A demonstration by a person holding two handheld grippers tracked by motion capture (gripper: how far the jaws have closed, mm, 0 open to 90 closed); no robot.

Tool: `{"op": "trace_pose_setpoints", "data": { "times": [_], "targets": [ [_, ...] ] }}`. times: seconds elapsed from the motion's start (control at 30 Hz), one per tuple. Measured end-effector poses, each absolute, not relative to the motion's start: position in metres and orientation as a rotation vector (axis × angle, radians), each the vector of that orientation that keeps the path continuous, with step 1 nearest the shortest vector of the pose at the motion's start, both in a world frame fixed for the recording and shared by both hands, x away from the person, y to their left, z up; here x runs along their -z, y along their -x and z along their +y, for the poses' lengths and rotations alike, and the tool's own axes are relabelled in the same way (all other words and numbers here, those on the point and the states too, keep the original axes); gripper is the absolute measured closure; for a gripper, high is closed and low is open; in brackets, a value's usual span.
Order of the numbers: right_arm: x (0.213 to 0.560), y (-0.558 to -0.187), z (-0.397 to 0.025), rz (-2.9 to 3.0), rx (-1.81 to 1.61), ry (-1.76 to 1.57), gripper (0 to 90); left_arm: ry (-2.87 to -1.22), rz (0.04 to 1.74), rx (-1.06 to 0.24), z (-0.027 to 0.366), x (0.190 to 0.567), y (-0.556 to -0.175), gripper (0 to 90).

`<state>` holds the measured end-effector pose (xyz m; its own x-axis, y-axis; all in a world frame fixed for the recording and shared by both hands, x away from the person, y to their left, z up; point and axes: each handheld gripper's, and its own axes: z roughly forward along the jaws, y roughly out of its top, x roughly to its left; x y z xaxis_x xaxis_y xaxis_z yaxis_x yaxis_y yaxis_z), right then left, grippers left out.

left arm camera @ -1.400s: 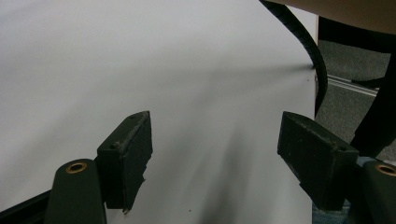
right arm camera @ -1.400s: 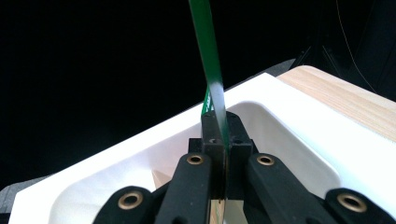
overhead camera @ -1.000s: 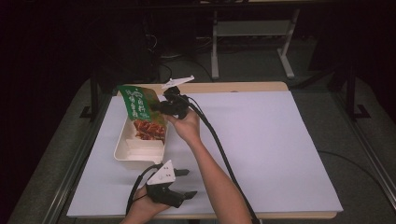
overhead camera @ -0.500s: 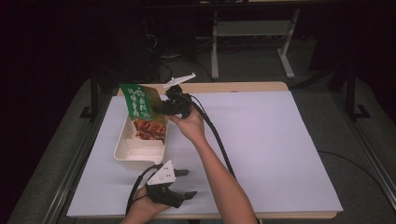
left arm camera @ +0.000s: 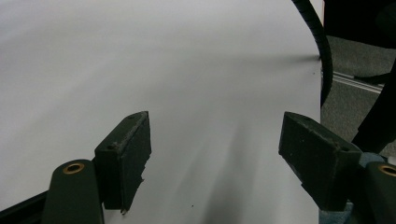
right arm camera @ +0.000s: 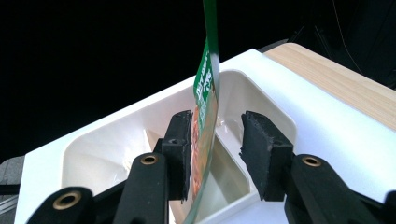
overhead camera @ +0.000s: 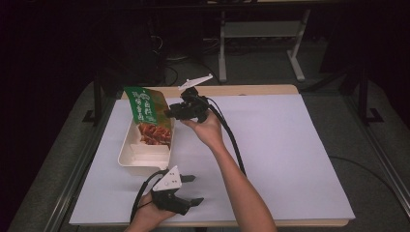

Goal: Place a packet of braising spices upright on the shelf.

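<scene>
— Two grippers; their state?
— Right gripper [right arm camera: 212,154] stood parted around the green packet [overhead camera: 149,116], upright in the tray [overhead camera: 126,155] at far left. Left gripper [overhead camera: 189,189] lay spread and empty, near edge.
— Step?
— Seemingly placing; next, withdraw clear.

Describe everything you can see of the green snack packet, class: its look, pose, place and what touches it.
The green snack packet is a flat, glossy pouch, green on top with pale lettering and a reddish-brown food picture below. It stands tilted, its lower end inside the cream tray at the table's left. In the right gripper view it is edge-on between the right gripper jaws: one jaw lies against it, while a gap shows at the other. Whether its bottom touches the tray floor is unclear.
</scene>
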<state>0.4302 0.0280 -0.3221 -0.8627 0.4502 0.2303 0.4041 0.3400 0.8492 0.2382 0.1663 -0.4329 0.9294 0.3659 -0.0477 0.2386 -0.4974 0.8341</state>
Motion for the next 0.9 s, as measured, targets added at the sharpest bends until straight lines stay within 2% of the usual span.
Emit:
{"op": "trace_pose_setpoints", "data": {
  "times": [0.4,0.9],
  "targets": [
    [0.319,-0.421,0.002,2.537,-1.616,-0.814,52.1,-2.117,0.439,-0.166,0.166,0.434,-0.239,23.5],
    [0.315,-0.409,-0.019,2.543,-1.617,-0.805,47.5,-2.116,0.440,-0.166,0.166,0.434,-0.240,23.4]
  ]
}}
